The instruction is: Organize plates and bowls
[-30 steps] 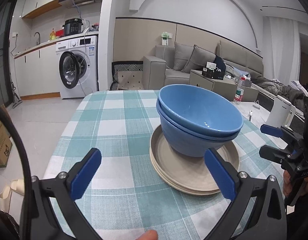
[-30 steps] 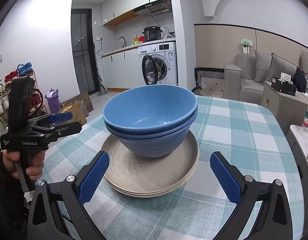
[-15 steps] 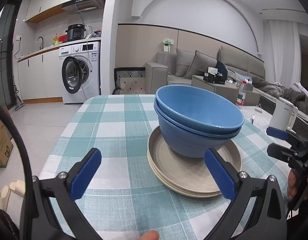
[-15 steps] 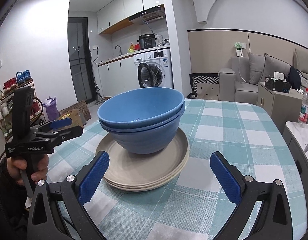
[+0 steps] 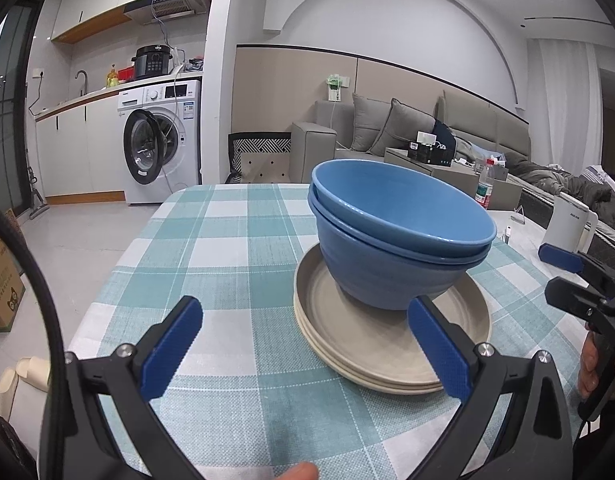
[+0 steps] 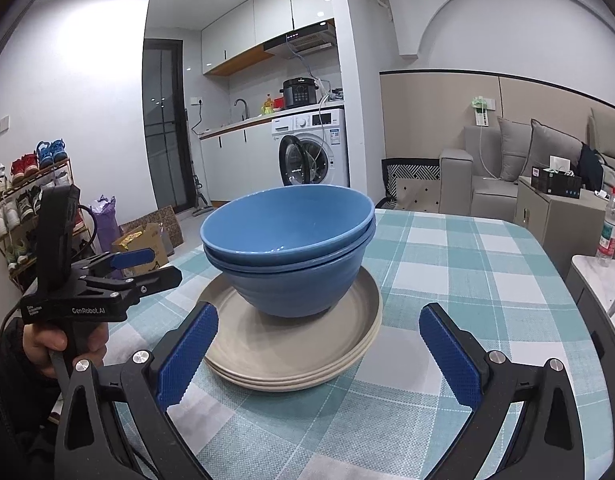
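Two nested blue bowls [image 5: 399, 240] [image 6: 291, 248] sit on a stack of beige plates [image 5: 387, 344] [image 6: 291, 348] on the teal checked tablecloth [image 5: 227, 248] [image 6: 447, 280]. My left gripper [image 5: 304, 312] is open, low over the cloth, with the stack just beyond its right finger. My right gripper [image 6: 318, 312] is open on the opposite side, and the near rim of the plates lies between its fingertips. Each gripper shows in the other's view, held in a hand: the right gripper [image 5: 555, 276] and the left gripper [image 6: 163, 266]. Neither touches the dishes.
A white kettle [image 5: 567, 220] and a water bottle [image 5: 483, 192] [image 6: 609, 228] stand on a side surface beyond the table. A washing machine [image 5: 159, 144], a sofa [image 5: 387, 136], a shoe rack [image 6: 23, 200] and cardboard boxes [image 6: 147, 240] are around the room.
Both cameras have sunk lower and tilted up toward level, so more wall and ceiling show. The bowls and plates have not moved. Both grippers stay open.
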`<act>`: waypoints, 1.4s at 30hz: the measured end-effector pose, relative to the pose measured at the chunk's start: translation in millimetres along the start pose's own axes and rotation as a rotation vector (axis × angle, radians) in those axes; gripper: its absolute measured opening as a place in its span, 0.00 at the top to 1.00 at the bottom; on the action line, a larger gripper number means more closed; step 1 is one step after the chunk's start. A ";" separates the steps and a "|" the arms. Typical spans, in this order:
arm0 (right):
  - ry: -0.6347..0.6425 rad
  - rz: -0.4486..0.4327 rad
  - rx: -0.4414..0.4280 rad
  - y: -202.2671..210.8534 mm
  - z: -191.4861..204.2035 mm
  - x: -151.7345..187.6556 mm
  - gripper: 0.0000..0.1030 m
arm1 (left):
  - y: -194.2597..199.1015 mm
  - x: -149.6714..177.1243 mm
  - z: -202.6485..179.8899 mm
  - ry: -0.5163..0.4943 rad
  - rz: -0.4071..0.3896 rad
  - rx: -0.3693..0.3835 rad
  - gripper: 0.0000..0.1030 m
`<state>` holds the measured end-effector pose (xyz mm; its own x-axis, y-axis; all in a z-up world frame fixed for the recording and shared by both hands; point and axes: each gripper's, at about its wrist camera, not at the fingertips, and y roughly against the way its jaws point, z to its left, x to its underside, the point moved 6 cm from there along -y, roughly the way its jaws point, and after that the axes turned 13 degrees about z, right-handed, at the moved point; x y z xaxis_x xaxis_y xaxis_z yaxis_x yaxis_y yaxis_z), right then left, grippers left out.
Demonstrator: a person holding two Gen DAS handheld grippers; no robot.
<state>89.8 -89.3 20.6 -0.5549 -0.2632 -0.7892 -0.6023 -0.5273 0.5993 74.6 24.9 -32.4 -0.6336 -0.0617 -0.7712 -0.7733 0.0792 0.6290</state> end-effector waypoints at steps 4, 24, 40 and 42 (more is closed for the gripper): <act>-0.006 -0.006 -0.011 0.3 -0.2 0.8 0.01 | 1.1 0.6 0.7 0.007 -0.005 0.001 0.00; 0.032 -0.040 0.034 0.7 0.8 -2.4 0.00 | 0.7 0.9 0.7 0.010 -0.011 -0.005 0.00; 0.058 -0.049 0.034 3.0 7.6 -0.4 0.00 | 2.3 0.5 0.1 -0.005 -0.017 -0.024 0.00; 0.058 -0.049 0.033 3.0 7.3 -0.5 0.00 | 1.6 0.6 0.3 -0.002 -0.014 -0.023 0.00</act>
<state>84.0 -84.8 23.8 -0.4911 -0.2843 -0.8234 -0.6469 -0.5139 0.5634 73.0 25.3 -31.9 -0.6228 -0.0609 -0.7800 -0.7823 0.0553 0.6204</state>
